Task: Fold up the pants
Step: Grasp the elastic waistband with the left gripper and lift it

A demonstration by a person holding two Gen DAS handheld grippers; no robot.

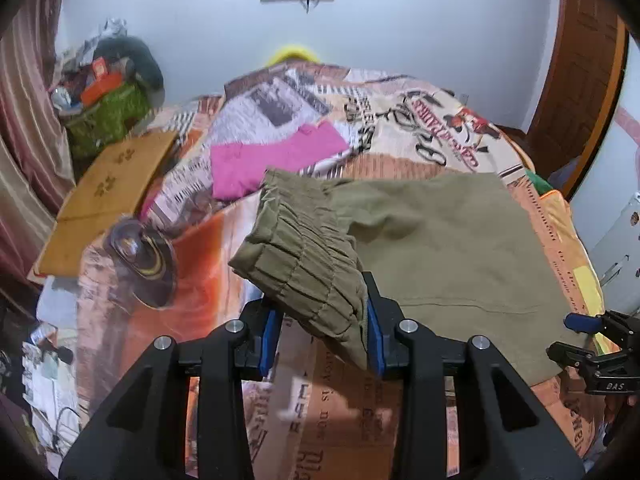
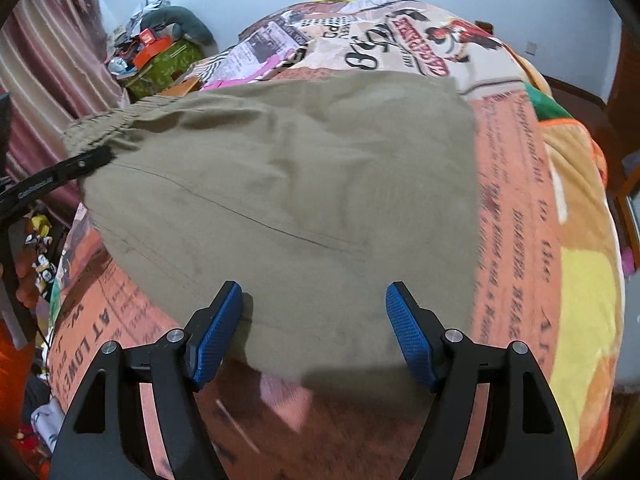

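Over bed (image 1: 400, 128) | left tool (image 1: 322, 332) lifts pants (image 1: 440, 240) waistband | right tool (image 2: 314, 320) agape

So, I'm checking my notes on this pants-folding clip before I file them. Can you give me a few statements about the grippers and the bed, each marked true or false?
1. The left gripper has the gathered waistband of the olive pants between its pads. True.
2. The right gripper is clamped shut on the pants. False: its jaws are spread wide, with the near edge of the pants between them.
3. A pink garment lies on the bed beyond the pants. True.
4. The bedspread is plain white. False: it is orange with printed text and pictures.
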